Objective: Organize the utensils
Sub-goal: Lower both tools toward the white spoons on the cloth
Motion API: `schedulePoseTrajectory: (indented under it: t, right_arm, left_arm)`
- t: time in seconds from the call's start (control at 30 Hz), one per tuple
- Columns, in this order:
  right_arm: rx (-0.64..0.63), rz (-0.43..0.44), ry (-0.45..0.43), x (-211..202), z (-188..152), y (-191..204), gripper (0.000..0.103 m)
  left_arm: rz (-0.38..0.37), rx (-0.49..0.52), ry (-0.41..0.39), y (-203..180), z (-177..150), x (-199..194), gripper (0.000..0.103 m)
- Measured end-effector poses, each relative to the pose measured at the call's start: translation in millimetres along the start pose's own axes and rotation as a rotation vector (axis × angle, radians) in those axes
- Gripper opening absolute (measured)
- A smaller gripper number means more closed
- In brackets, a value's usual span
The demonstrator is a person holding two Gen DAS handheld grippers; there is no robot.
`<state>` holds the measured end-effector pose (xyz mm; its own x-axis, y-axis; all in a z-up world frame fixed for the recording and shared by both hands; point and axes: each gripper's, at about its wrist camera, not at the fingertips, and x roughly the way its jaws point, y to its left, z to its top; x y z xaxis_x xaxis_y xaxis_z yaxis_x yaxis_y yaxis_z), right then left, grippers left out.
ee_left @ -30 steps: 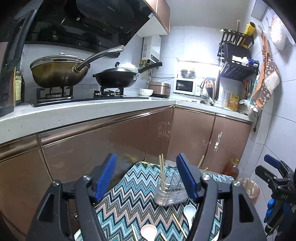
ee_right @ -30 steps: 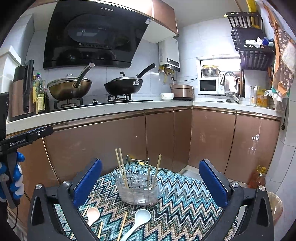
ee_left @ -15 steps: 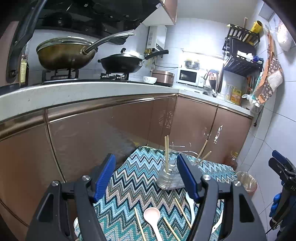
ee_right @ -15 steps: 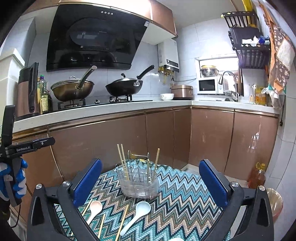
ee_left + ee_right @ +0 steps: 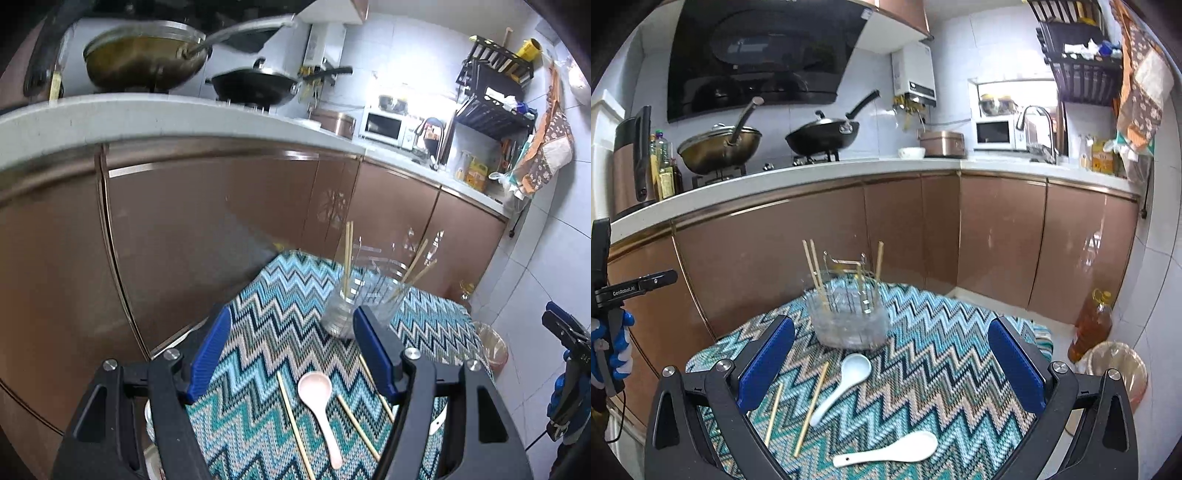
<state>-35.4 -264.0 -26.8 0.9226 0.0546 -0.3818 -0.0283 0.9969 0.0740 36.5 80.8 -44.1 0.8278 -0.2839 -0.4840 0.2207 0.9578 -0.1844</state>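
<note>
A small table under a zigzag cloth [image 5: 942, 369] carries a clear utensil holder [image 5: 849, 314] with several chopsticks standing in it. In the right wrist view, two white spoons [image 5: 842, 380] [image 5: 886, 450] and two loose chopsticks [image 5: 812, 402] lie in front of the holder. My right gripper [image 5: 890, 365] hangs open above them, holding nothing. In the left wrist view, a pink spoon [image 5: 317, 398] lies among three loose chopsticks [image 5: 295, 424], with the holder [image 5: 351, 310] behind. My left gripper [image 5: 291, 354] is open and empty above the pink spoon.
Brown cabinet doors [image 5: 798, 266] and a white counter [image 5: 775, 184] wrap around the table's far side. Two woks [image 5: 720, 147] sit on the stove. An oil bottle [image 5: 1091, 325] and a lined bin [image 5: 1115, 373] stand on the floor at the right.
Both grippers have sunk and tipped toward the table, so the spoons and loose chopsticks show more fully between the fingers. The jaws keep the same width.
</note>
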Motion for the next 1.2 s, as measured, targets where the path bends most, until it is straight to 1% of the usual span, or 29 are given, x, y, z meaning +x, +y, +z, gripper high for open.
schedulePoseTrajectory:
  t: [0.2, 0.4, 0.47, 0.6, 0.77, 1.0, 1.13, 1.2]
  right_arm:
    - [0.03, 0.001, 0.062, 10.4, -15.2, -18.6, 0.101]
    - [0.085, 0.037, 0.155, 27.6, -36.2, -35.8, 0.093]
    - [0.099, 0.043, 0.181, 32.4, -43.2, -39.5, 0.088]
    - [0.116, 0.056, 0.249, 44.9, -57.1, -47.4, 0.081]
    - [0.143, 0.076, 0.326, 59.5, -75.0, -57.3, 0.069]
    - [0.204, 0.087, 0.386, 71.1, -97.9, -71.7, 0.054]
    - [0.23, 0.104, 0.433, 81.3, -112.9, -75.9, 0.041]
    - [0.248, 0.111, 0.457, 86.7, -119.6, -78.9, 0.037]
  left_arm:
    - [-0.016, -0.025, 0.085, 9.8, -15.9, 20.7, 0.067]
    - [-0.012, -0.02, 0.164, 15.4, -30.7, 39.2, 0.067]
    - [-0.008, -0.017, 0.187, 17.4, -36.8, 43.9, 0.067]
    - [0.005, -0.011, 0.231, 21.0, -47.2, 53.5, 0.067]
    - [0.009, -0.018, 0.284, 26.2, -60.6, 67.6, 0.066]
    - [0.004, -0.029, 0.369, 26.9, -78.4, 92.2, 0.066]
    - [-0.001, -0.043, 0.408, 27.3, -83.7, 103.6, 0.065]
    - [0.0, -0.046, 0.425, 27.5, -85.6, 108.8, 0.064]
